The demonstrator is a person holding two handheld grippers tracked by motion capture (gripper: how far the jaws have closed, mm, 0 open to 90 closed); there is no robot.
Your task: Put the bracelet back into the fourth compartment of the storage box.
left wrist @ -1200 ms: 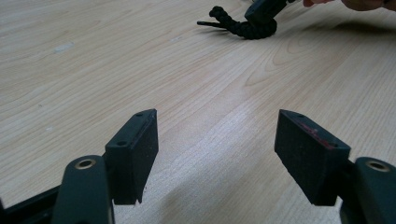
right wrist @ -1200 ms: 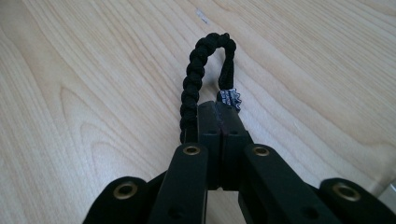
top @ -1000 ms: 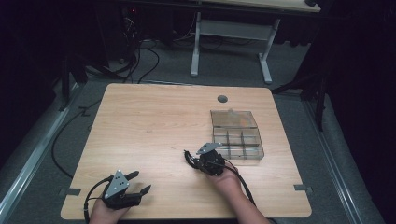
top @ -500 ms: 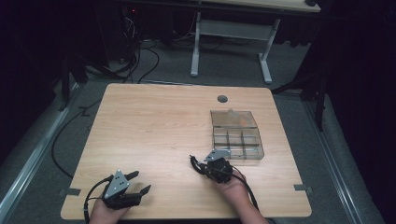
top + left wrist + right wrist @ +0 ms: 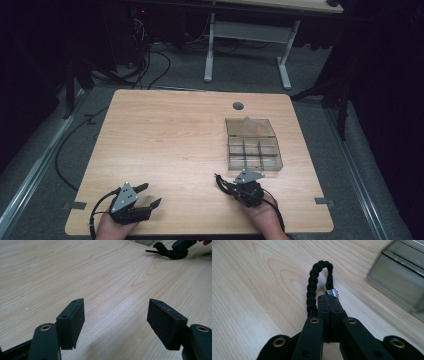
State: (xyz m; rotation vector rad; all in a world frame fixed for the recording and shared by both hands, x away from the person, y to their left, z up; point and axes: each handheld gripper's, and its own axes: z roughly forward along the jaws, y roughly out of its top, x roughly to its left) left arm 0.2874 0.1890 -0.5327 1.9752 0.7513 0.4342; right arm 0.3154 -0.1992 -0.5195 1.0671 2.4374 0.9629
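Just on the person's side of the clear compartment box (image 5: 252,150), near its front wall: the right gripper (image 5: 329,298), jaws pressed together on a black braided cord (image 5: 312,287). Clamps the cord at the end carrying a small silvery bead (image 5: 332,293); leaves the rest to arch forward in a loop and return alongside the jaws. Judged a carrying hold: grips by one end, leaving the loop free to be led to the box or laid down beside it. Cannot tell whether the loop touches the wood.

Well apart from the box, toward the person's left and at the near edge of the table (image 5: 165,125): the left gripper (image 5: 151,194), jaws spread wide, nothing between them. Appears parked low over bare wood, pointing roughly toward the box. Judged idle, kept out of the working side.

As to the box itself: divided compartments in the half nearer the person, a plain far half, apparently an opened lid. Contents not discernible. Beyond the box, a round cable hole (image 5: 238,106) in the tabletop.

Differences between views:
- From the high view: overall layout and the spacing of both tools from the box, with the cord reduced to a dark squiggle.
- From the right gripper view: the braid, the bead and the closed jaws, with the box blurred at the edge.
- From the left gripper view: confirmation of the empty gap, plus the cord far off toward the box
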